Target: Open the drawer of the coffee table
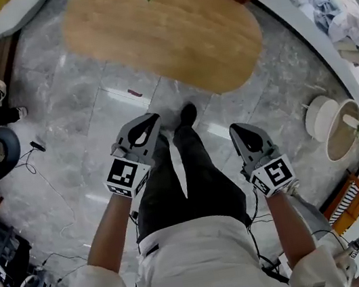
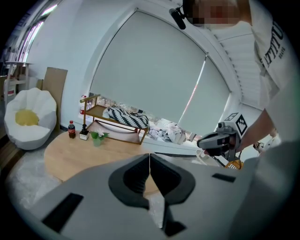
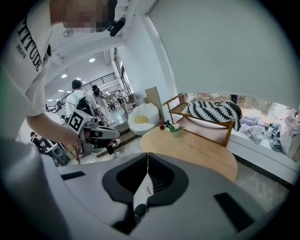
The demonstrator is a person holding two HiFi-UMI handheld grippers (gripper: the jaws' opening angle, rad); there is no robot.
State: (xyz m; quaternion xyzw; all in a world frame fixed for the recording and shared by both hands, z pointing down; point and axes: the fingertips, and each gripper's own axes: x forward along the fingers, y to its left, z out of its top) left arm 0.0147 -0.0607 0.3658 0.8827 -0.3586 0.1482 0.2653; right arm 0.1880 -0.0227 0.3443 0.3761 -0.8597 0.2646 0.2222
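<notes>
shirt point(image 1: 206, 255) reads "attitude" — left gripper point(image 1: 150, 119), right gripper point(image 1: 235, 129) closed

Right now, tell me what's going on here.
A person stands on the grey tiled floor just short of the oval wooden coffee table, a gripper in each hand. The left gripper and the right gripper are both shut, empty and held out over the floor, touching nothing. The table is untouched, and no drawer shows in any view.

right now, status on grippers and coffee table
Left hand-held gripper shut, empty; right hand-held gripper same. Coffee table ahead, untouched, drawer not visible. Only floor between.
</notes>
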